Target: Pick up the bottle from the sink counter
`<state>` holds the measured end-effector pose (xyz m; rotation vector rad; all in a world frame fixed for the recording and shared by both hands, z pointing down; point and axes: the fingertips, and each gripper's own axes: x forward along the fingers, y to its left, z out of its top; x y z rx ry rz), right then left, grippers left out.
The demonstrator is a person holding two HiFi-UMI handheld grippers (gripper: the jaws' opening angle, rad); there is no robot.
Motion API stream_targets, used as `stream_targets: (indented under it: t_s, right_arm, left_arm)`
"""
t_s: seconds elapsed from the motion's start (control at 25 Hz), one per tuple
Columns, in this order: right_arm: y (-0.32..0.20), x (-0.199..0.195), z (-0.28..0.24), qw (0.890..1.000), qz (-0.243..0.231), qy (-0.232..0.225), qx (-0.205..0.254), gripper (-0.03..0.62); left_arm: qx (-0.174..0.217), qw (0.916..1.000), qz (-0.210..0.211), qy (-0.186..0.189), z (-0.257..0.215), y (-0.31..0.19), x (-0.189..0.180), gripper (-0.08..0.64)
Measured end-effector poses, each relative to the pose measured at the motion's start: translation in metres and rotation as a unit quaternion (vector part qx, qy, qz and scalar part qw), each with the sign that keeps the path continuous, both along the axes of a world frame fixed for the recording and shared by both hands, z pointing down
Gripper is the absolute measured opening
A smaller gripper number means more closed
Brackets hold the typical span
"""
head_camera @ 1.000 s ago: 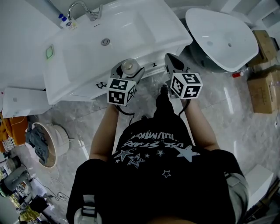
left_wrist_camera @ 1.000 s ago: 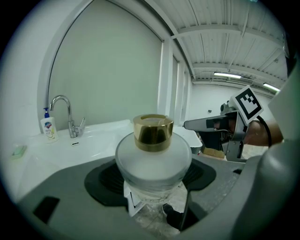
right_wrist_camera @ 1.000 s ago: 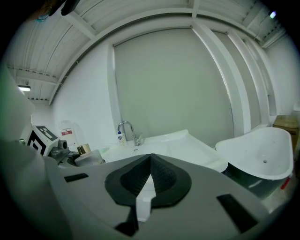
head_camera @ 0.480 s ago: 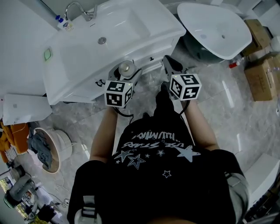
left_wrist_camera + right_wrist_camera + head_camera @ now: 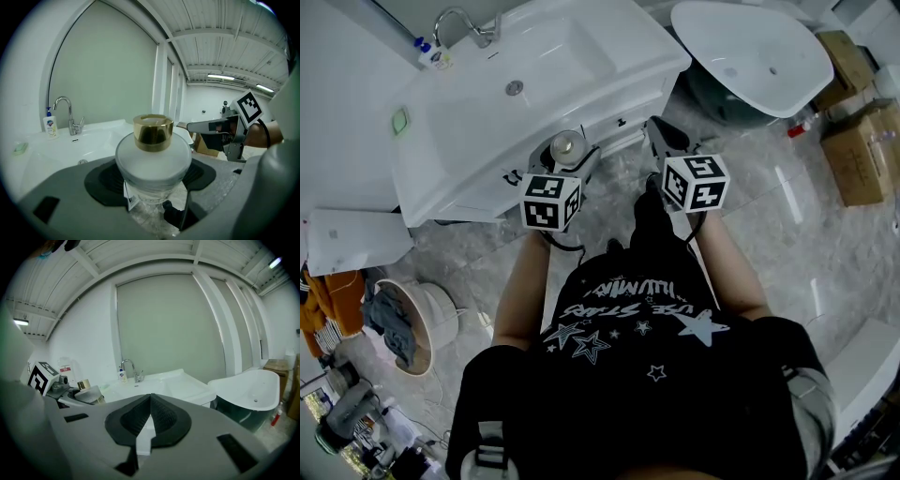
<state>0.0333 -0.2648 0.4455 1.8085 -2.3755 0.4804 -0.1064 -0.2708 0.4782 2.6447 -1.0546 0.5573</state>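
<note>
A frosted bottle (image 5: 153,157) with a gold cap (image 5: 153,132) stands upright between the dark pads of my left gripper (image 5: 153,180), which is shut on its body. In the head view the bottle (image 5: 567,145) hangs in front of the white sink counter (image 5: 478,141), over the cabinet's front edge. My right gripper (image 5: 661,134) is level with it to the right, above the floor. Its jaws (image 5: 150,417) are pressed together with nothing between them. The right gripper view also catches the bottle (image 5: 90,393) at the far left.
On the counter stand a chrome faucet (image 5: 461,22), a small soap bottle (image 5: 427,52) and a green soap bar (image 5: 399,119). A white bathtub (image 5: 741,56) lies to the right, with cardboard boxes (image 5: 858,150) beyond it. A round basket of clothes (image 5: 401,321) sits on the marble floor at left.
Both grippers have drifted slightly left in the head view, the bottle still held in the left one. The camera has shifted a little.
</note>
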Motion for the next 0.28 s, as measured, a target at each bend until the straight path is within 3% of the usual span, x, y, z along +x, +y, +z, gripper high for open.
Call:
stream_targets:
  t_s: [0.28]
  right_arm:
    - [0.0031,-0.0022,0.0024,1.000,-0.002,0.007,-0.001,0.006]
  left_arm:
    - [0.002,1.0000,0.000,0.000,0.0003,0.0019,-0.0019,0.344]
